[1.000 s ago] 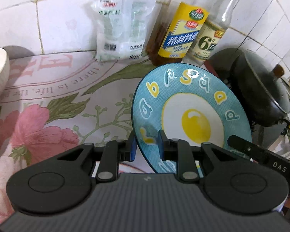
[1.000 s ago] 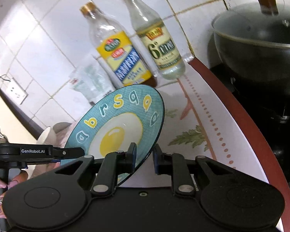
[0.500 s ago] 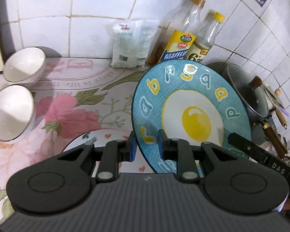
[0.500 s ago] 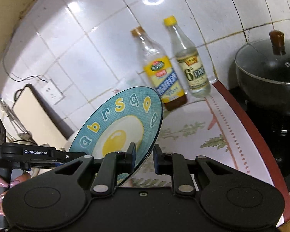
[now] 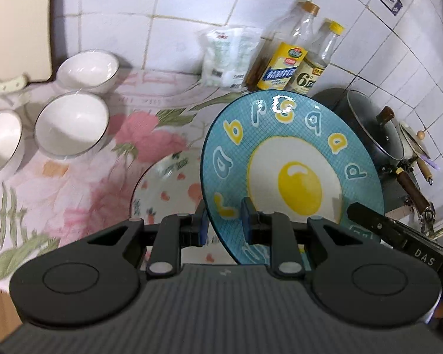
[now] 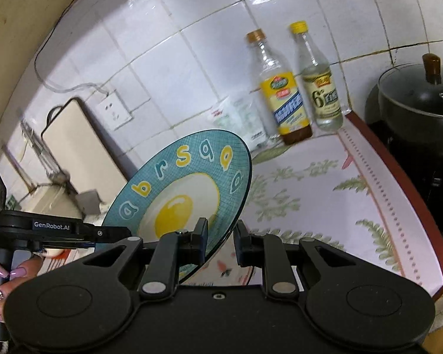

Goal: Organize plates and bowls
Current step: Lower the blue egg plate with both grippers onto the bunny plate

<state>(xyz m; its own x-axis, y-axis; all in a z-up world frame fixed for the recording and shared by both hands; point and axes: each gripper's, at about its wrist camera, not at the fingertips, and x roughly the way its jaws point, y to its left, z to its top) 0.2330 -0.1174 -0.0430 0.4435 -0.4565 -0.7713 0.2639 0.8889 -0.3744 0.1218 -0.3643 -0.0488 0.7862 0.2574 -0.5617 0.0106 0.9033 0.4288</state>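
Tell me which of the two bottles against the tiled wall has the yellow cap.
The smaller bottle marked with a big 6, standing nearer the black pot. Its neighbour, the taller bottle with the yellow-and-blue label, has a brown cap.

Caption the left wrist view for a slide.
Both claws, left and right, hold the blue egg plate tilted above a floral plate, three white bowls beside.

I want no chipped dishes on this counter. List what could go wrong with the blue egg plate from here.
1. The blue egg plate is held tilted in the air by its rim, between the left gripper and the right gripper. If either grip loosens, it could slip.
2. A white patterned plate lies right below; a fall or a hard landing could chip both.
3. The bottles and the black pot stand close behind; a swing could strike them.
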